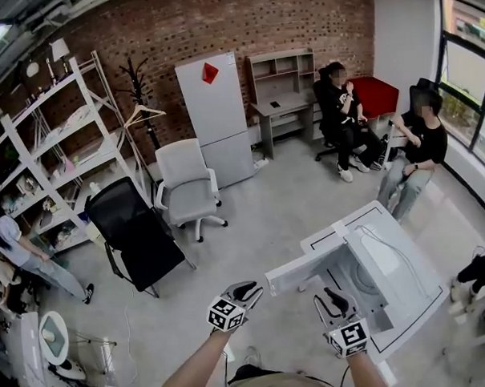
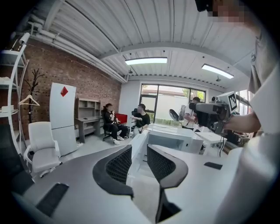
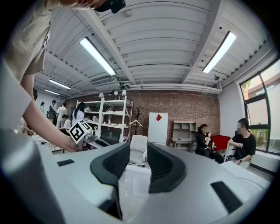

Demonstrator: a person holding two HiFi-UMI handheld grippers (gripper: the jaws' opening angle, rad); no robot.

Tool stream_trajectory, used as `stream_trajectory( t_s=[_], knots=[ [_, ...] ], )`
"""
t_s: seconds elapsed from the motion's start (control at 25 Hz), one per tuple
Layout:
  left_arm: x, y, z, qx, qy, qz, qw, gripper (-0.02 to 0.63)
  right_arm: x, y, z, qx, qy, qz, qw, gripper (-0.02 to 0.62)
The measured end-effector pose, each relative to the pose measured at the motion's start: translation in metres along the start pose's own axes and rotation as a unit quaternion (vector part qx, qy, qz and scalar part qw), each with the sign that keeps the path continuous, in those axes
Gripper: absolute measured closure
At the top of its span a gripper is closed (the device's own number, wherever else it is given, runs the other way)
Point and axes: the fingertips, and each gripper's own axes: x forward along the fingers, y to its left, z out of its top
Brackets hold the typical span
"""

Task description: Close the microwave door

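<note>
The left gripper [image 2: 139, 154] had its jaws only narrowly apart, with nothing pressed between the pads [image 2: 117, 166]. Through the gap showed the white free edge of the microwave door [image 2: 138, 144], beyond the fingertips rather than gripped. I judged the gripper was lined up there to push, since a swinging panel needs a nudge, not a pinch. The right gripper [image 3: 138, 152] also stood part-open and empty. It was level over the front of the microwave [image 1: 384, 264], probably waiting or ready to steady the box.

The pads were dark and finely ribbed (a grid-like texture, likely rubbery for grip), set in curved black fingers. These were mounted on smooth, pale grey bodies, and each gripper carried a cube with square markers.

From the head view, the door stood swung well out from the cabinet towards the person, its outer end just beside the left gripper, so the closing was not yet done. The microwave was a plain white box with flat, hard, slightly glossy faces, and the door was a thin slab. It sat on a white table [image 1: 430, 305] edged by a dark line, above a matt grey floor [image 1: 251, 212].
</note>
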Motion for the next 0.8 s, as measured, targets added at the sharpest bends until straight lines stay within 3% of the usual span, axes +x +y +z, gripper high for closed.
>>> stream_trajectory(
  t_s=[0.24, 0.44, 0.8],
  knots=[
    [0.056, 0.02, -0.029, -0.001, 0.05, -0.013, 0.9986, 0.425, -0.002, -0.005, -0.002, 0.004, 0.006, -0.014, 1.0, 0.469],
    [0.084, 0.042, -0.049, 0.01, 0.086, -0.002, 0.9963, 0.377, -0.004, -0.011, -0.006, 0.002, 0.006, -0.024, 1.0, 0.469],
    [0.102, 0.038, -0.063, 0.017, 0.115, -0.027, 0.9928, 0.376, -0.018, -0.021, -0.012, 0.012, 0.015, -0.047, 0.999, 0.469]
  ],
)
